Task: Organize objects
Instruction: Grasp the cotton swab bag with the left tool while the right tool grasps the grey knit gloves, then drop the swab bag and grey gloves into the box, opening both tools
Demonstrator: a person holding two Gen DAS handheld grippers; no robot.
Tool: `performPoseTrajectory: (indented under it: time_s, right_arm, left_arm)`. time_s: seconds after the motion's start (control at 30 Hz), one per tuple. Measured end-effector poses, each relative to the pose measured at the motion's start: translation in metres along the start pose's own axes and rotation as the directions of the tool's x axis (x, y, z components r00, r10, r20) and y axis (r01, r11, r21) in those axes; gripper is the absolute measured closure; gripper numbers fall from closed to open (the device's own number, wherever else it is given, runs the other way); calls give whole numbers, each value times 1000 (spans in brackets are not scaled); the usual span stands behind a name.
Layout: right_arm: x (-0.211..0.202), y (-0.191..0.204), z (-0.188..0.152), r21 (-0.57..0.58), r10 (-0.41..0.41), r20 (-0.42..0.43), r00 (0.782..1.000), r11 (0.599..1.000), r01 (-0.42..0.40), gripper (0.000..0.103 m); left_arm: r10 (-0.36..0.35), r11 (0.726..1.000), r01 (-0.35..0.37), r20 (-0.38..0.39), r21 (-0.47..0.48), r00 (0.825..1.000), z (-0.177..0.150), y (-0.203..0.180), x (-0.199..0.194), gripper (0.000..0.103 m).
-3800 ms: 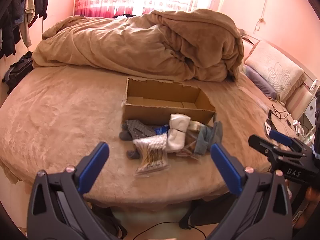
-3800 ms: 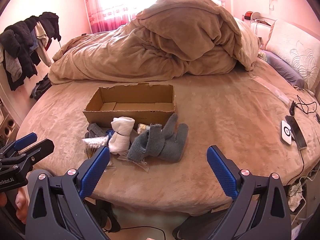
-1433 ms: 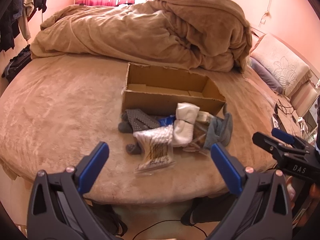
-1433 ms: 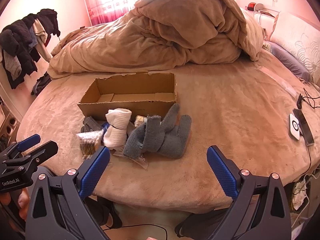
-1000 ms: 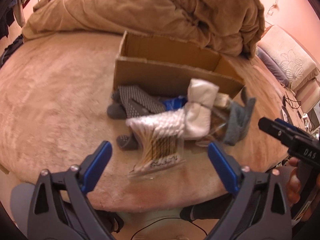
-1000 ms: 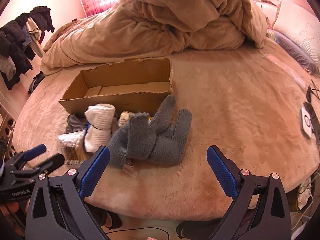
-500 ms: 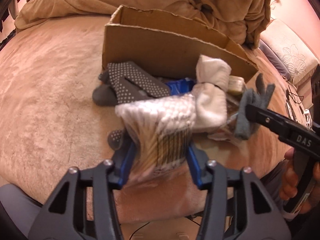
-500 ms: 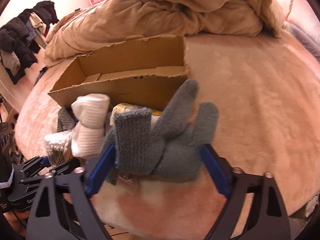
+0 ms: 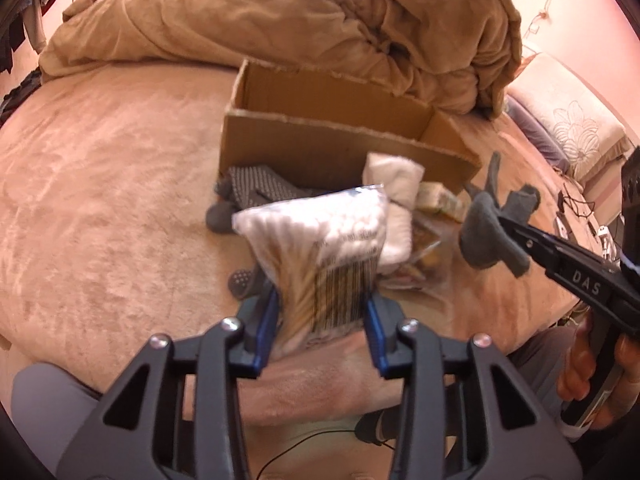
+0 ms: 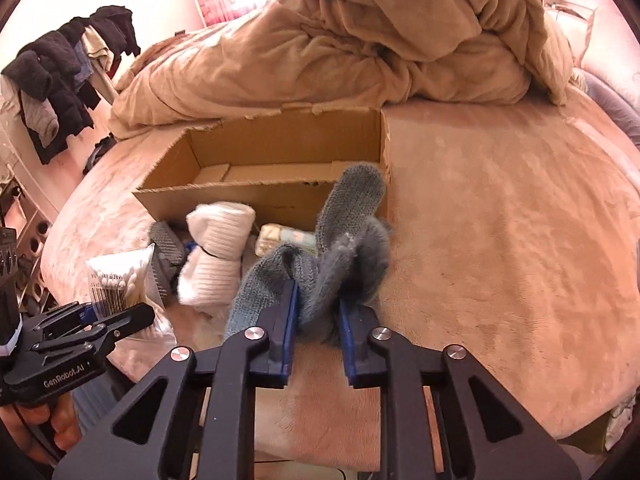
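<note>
My left gripper [image 9: 320,308] is closing its jaws on a clear bag of cotton swabs [image 9: 320,240]; the pads pinch the bag's lower end and it stands up off the bed. My right gripper [image 10: 316,300] is shut on a grey knit glove [image 10: 348,216], bunched between the pads. An open cardboard box [image 10: 224,188] sits just behind, empty inside. In front of it lie a rolled white sock [image 10: 216,248], a dark dotted glove [image 9: 256,190] and a small wrapped pack [image 10: 284,236]. The right gripper [image 9: 508,228] and its glove [image 9: 484,236] also show in the left wrist view.
Everything lies on a round bed with a tan plush cover [image 10: 500,220]. A heaped tan duvet [image 10: 360,40] fills the far side behind the box. Clothes hang on a rack [image 10: 60,80] at the left. A pillow [image 9: 568,120] and cables [image 9: 576,204] lie at the right.
Both grippers moved in from the bed's edge and closed: the left on the cotton swab bag, the right on the grey glove. Both items now stand raised off the cover.
</note>
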State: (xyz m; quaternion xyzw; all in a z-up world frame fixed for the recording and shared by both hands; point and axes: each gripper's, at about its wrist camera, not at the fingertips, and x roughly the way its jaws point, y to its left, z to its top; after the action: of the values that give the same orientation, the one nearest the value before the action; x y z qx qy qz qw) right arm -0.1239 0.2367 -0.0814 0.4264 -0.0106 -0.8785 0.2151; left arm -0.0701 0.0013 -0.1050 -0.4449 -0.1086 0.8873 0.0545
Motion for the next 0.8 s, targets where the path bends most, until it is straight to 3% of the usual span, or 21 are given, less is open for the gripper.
performPoseTrajectory:
  time_s: [0.47, 0.8]
  right_arm:
    - [-74, 14, 21, -14, -1, 138, 990, 1000, 3, 84]
    - [-93, 12, 59, -44, -7, 207, 978, 999, 16, 84]
  left_arm:
    - [-44, 999, 42, 98, 21, 994, 34, -16, -63, 64]
    - [-60, 997, 53, 143, 52, 988, 72, -24, -76, 64]
